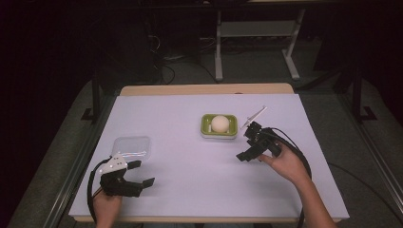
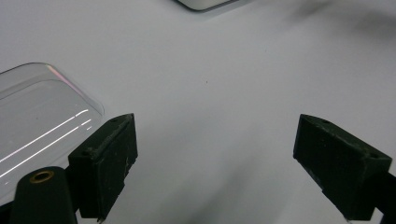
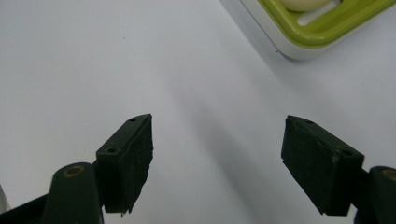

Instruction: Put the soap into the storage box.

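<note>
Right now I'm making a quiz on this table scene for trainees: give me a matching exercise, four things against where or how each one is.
Things:
1. Pale round soap
2. Clear lid
3. Left tool
4. Green dish

Places or states:
A. lying flat just beyond the left tool
B. mid-table, left of the right tool
C. inside the green dish
D. open, holding nothing

Pairs: 1-C, 2-A, 3-D, 4-B
</note>
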Demonstrator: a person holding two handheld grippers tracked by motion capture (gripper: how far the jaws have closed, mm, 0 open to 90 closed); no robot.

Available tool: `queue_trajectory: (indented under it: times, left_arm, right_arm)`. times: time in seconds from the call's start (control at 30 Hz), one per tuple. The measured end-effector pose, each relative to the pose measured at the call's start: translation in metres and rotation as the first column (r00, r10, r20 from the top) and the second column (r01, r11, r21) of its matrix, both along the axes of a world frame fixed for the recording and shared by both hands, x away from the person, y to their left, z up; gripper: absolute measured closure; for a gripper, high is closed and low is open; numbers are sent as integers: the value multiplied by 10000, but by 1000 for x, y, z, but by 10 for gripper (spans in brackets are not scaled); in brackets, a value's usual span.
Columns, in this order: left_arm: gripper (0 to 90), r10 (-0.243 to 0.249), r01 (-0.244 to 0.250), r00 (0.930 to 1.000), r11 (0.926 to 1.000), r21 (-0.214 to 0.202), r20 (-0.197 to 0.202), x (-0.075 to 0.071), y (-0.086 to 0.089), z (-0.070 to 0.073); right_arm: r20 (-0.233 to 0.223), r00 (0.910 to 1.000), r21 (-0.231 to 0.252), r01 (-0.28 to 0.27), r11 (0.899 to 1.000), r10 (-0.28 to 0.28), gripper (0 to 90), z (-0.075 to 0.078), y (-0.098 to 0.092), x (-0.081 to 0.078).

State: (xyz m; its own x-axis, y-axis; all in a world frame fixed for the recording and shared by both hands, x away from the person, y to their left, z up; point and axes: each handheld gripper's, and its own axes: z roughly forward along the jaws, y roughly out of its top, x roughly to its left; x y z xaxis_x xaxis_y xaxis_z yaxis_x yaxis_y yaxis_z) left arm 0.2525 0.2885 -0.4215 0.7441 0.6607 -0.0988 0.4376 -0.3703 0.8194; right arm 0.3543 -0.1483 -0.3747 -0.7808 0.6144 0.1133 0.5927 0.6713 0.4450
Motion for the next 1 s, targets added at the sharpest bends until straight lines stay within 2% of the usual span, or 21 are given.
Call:
queue_trajectory:
  times: [0.37,1.0]
  left_arm:
    - [131,-35,35,10000,10000,82,-34,0,-1,-1]
    - [131,-61,62,9999,9999,134,-88,0,-3,-1]
  right_arm:
    - [75,9999,75,100,9999,-100,243,-8,-11,-14]
    - [93,9992,489,375,9981,-380,244,-17,-30,-44]
